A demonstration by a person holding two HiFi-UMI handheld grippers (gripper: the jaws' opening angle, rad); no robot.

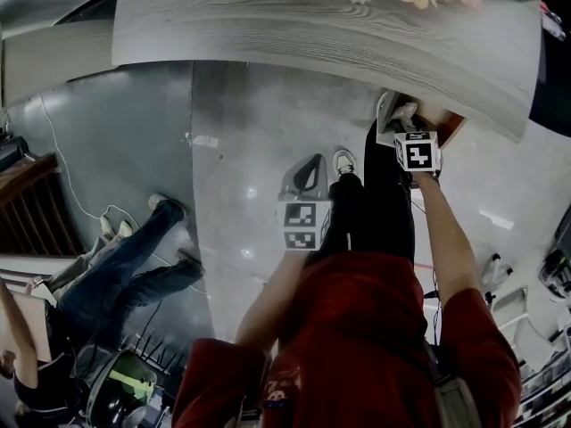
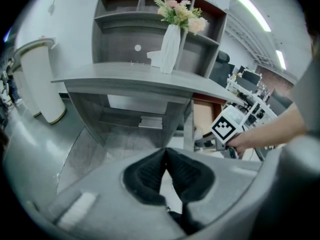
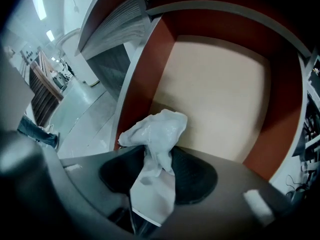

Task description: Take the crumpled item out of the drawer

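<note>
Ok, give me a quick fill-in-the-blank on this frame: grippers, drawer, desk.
1. The right gripper is shut on a crumpled ____ item.
2. The left gripper is shut and holds ____.
3. The drawer behind the item stands ____.
4. The vase on the desk holds ____.
Missing words: white; nothing; open; flowers.
</note>
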